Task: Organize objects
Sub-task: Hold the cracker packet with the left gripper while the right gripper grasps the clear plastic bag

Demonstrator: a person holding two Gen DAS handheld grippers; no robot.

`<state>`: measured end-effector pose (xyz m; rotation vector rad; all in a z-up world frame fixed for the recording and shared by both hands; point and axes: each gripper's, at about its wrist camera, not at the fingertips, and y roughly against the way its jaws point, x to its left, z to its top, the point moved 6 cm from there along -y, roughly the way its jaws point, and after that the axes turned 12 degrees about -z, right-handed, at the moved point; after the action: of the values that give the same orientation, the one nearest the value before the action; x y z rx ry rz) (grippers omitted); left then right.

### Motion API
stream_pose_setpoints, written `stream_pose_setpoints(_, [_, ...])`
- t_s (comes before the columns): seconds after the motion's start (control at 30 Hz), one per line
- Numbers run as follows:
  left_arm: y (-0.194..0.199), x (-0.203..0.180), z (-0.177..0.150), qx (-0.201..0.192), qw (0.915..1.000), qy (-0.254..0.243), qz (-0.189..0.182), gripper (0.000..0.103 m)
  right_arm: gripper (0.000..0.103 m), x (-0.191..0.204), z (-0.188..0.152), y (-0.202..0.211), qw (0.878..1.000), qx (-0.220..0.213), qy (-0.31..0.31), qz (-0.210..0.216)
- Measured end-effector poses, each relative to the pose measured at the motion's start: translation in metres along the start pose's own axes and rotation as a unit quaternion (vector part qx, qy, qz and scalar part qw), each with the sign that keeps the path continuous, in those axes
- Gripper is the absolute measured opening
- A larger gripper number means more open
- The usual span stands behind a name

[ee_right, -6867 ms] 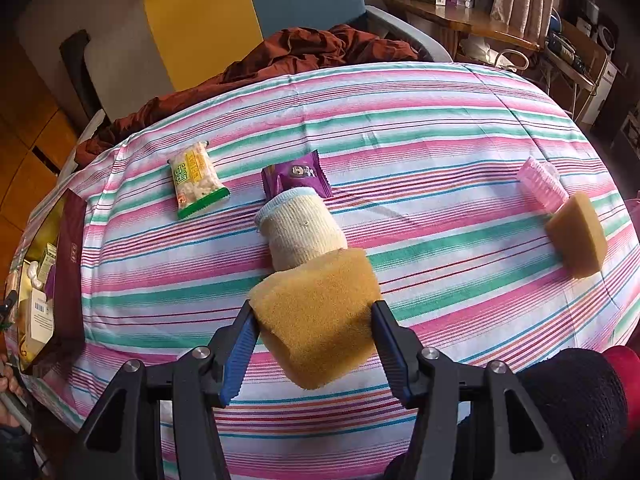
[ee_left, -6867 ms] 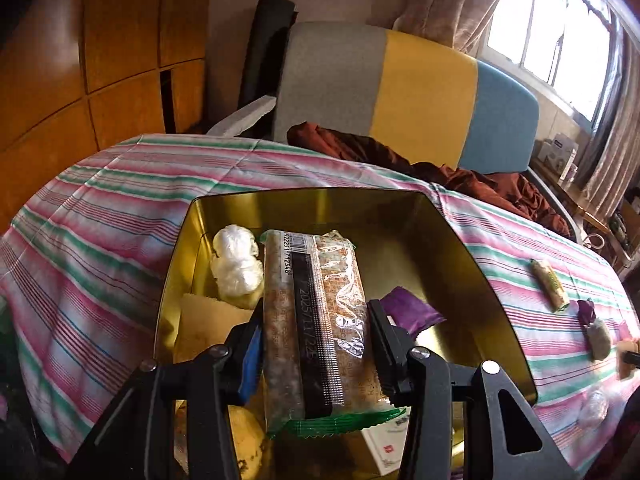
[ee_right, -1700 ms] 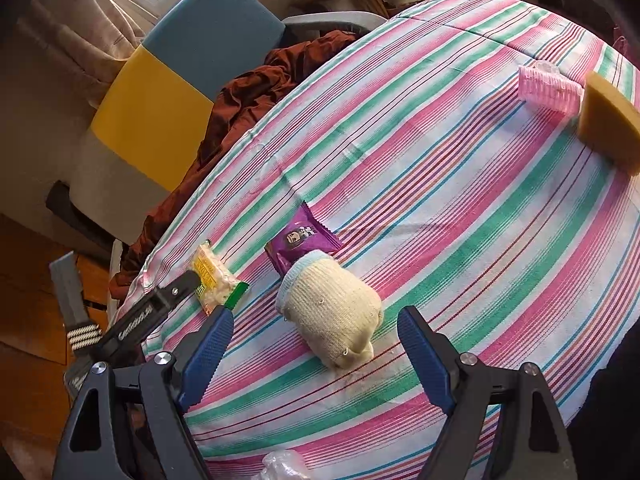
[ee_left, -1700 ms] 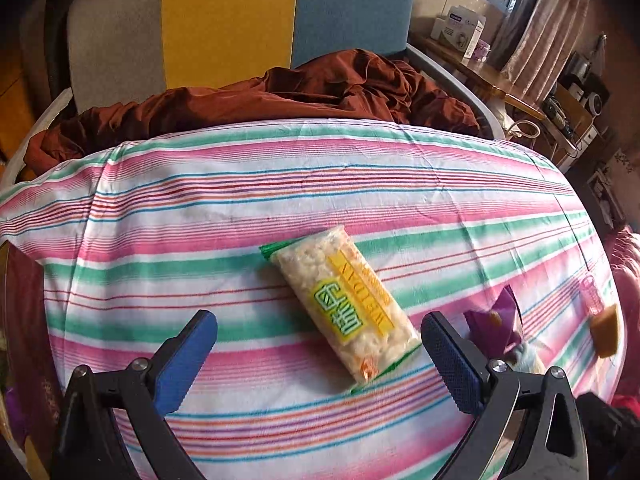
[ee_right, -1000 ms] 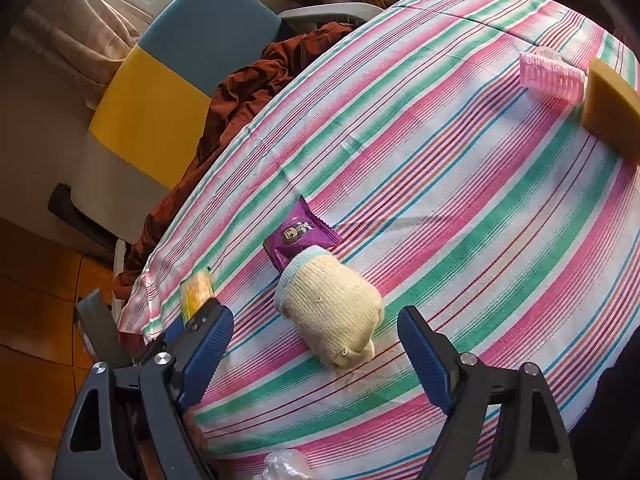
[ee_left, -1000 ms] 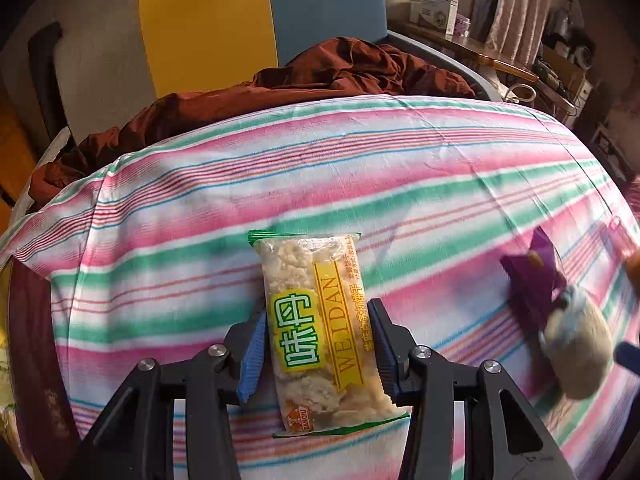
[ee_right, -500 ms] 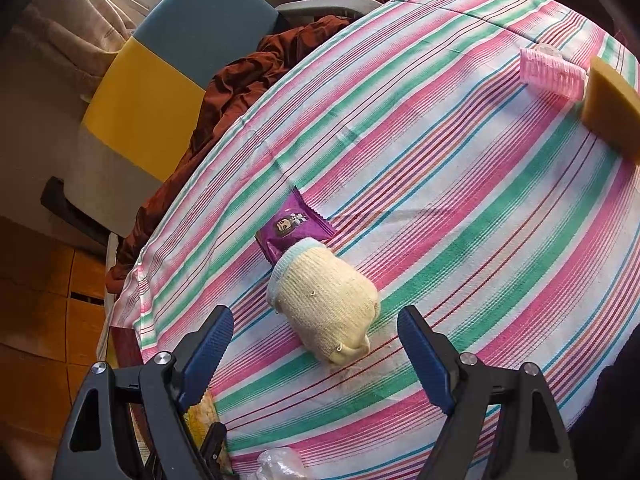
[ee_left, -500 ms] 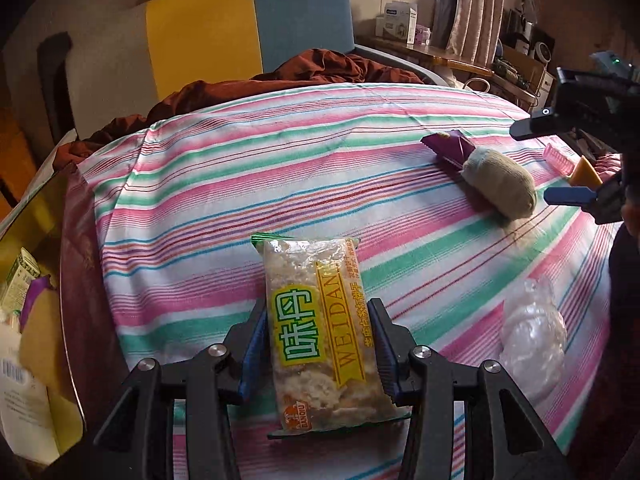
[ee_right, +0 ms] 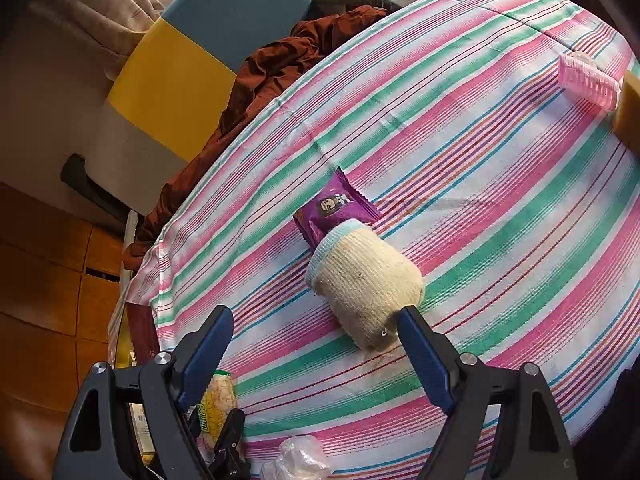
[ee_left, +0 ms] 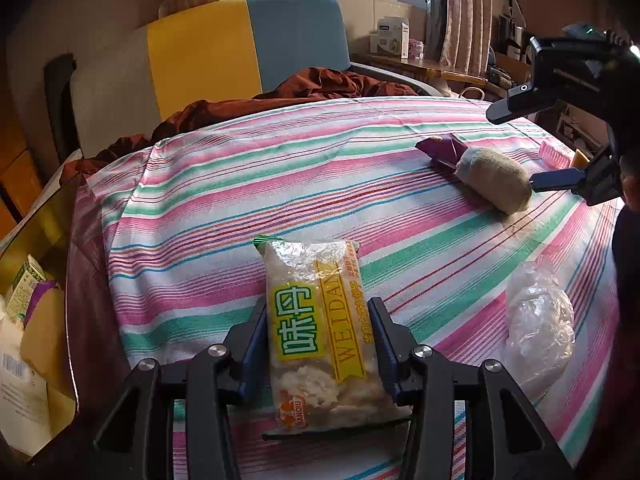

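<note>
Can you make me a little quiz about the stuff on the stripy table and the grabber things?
1. True or false: the left gripper is closed on the rice cracker packet.
2. What lies right against the rolled cream sock? A) a purple snack wrapper B) a spoon C) a red cup
3. Are the jaws of the right gripper open or shut?

Key
1. True: its jaws press the packet's sides.
2. A: the purple snack wrapper touches the sock's blue-edged end.
3. Open: they are spread wide near the sock, not squeezing it.
</note>
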<state>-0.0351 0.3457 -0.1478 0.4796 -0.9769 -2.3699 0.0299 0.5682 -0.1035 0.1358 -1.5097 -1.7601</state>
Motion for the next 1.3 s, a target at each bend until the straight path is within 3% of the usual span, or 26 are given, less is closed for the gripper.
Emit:
stream_pose_setpoints(0.43, [0.001, 0.002, -0.001, -0.005, 1.0, 0.002, -0.002, 0.049, 0.086, -0.001, -0.001, 0.01, 1.0, -0.016, -0.002, 0.0])
stream_pose_setpoints(0.63, [0.002, 0.003, -0.001, -0.007, 0.9999, 0.005, -0.006, 0.049, 0.086, 0.021, -0.026, 0.009, 0.997, 0.031, 0.07, 0.004])
stream_pose_setpoints(0.73, [0.002, 0.003, -0.001, -0.007, 0.9999, 0.007, -0.008, 0.049, 0.086, 0.04, -0.049, 0.003, 0.985, 0.074, 0.152, -0.019])
stream_pose_setpoints(0.87, [0.002, 0.003, -0.001, -0.009, 0.9999, 0.01, -0.011, 0.049, 0.086, 0.052, -0.088, -0.007, 0.952, 0.119, 0.269, -0.087])
stream_pose_setpoints(1.03, [0.003, 0.004, -0.001, -0.009, 0.9998, 0.013, -0.014, 0.049, 0.084, 0.058, -0.121, -0.018, 0.917, 0.144, 0.352, -0.122])
stream_pose_setpoints(1.07, [0.003, 0.005, -0.001, -0.009, 0.9997, 0.014, -0.015, 0.049, 0.082, 0.058, -0.124, -0.021, 0.913, 0.147, 0.358, -0.129])
stream_pose_setpoints(1.13, [0.003, 0.005, -0.002, -0.01, 0.9997, 0.015, -0.017, 0.049, 0.063, 0.053, -0.129, -0.029, 0.904, 0.151, 0.37, -0.151])
stream_pose_setpoints(1.17, [0.004, 0.005, -0.002, -0.01, 0.9997, 0.015, -0.018, 0.049, 0.063, 0.051, -0.131, -0.031, 0.9, 0.151, 0.376, -0.162])
stream_pose_setpoints(1.23, [0.004, 0.005, -0.002, -0.01, 0.9996, 0.016, -0.019, 0.049, 0.058, 0.052, -0.13, -0.027, 0.901, 0.139, 0.38, -0.158])
stream_pose_setpoints(1.3, [0.004, 0.005, -0.002, -0.01, 0.9997, 0.016, -0.018, 0.049, 0.058, 0.047, -0.125, -0.025, 0.909, 0.135, 0.361, -0.157])
